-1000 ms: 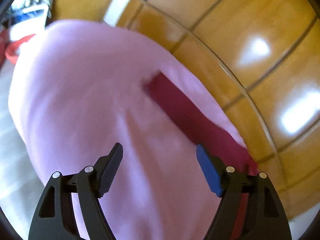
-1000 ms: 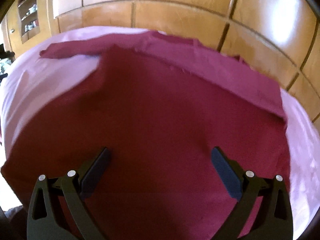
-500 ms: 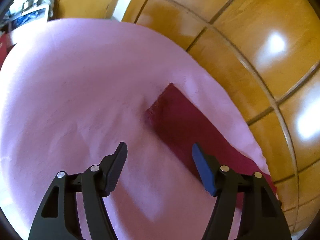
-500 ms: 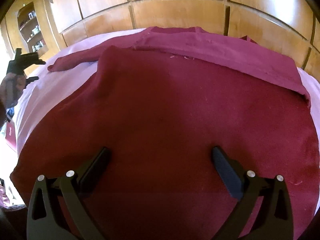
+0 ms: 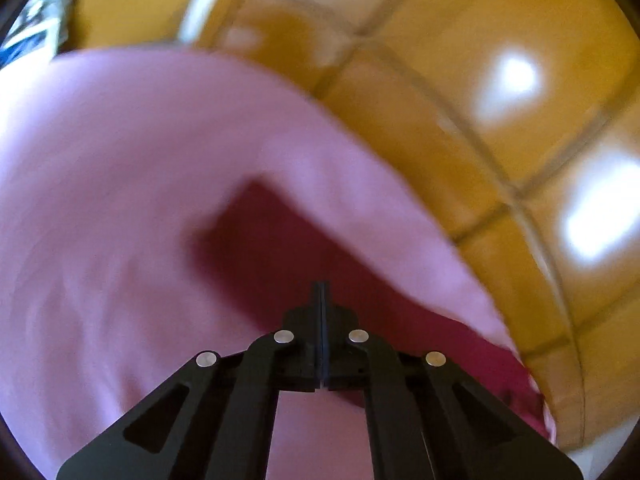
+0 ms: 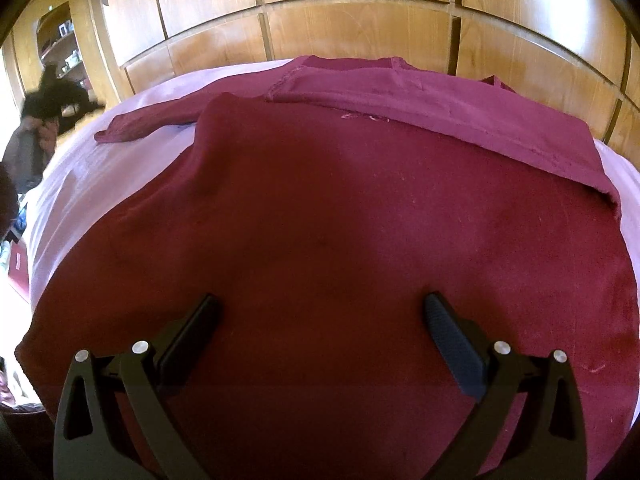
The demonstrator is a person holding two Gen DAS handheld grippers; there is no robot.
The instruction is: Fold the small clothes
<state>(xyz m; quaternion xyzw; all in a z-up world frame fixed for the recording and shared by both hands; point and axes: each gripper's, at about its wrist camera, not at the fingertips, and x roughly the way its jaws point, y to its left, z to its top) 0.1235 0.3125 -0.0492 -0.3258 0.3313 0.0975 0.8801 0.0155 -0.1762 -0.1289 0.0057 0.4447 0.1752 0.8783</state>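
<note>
A maroon long-sleeved top (image 6: pixel 340 220) lies spread on a pink bed sheet (image 6: pixel 100 168), its far edge folded over (image 6: pixel 440 108) and one sleeve (image 6: pixel 148 124) stretched out to the left. My right gripper (image 6: pixel 320 300) hovers open over the body of the top, with nothing between its fingers. In the blurred left wrist view my left gripper (image 5: pixel 322 292) is shut, its fingers pressed together in front of the sleeve (image 5: pixel 280 232), with no cloth seen between them. The right wrist view shows that left gripper (image 6: pixel 52 96) at the far left, apart from the sleeve's end.
Glossy wooden wardrobe panels (image 6: pixel 360 20) stand right behind the bed. An open shelf (image 6: pixel 60 40) is at the far left. A person's hand (image 6: pixel 40 132) holds the left gripper there. The pink sheet (image 5: pixel 120 200) lies bare left of the sleeve.
The left gripper's jaws went from wide open to fully shut while it swung across the sheet toward the sleeve. The right gripper stayed open over the top and tilted slightly.
</note>
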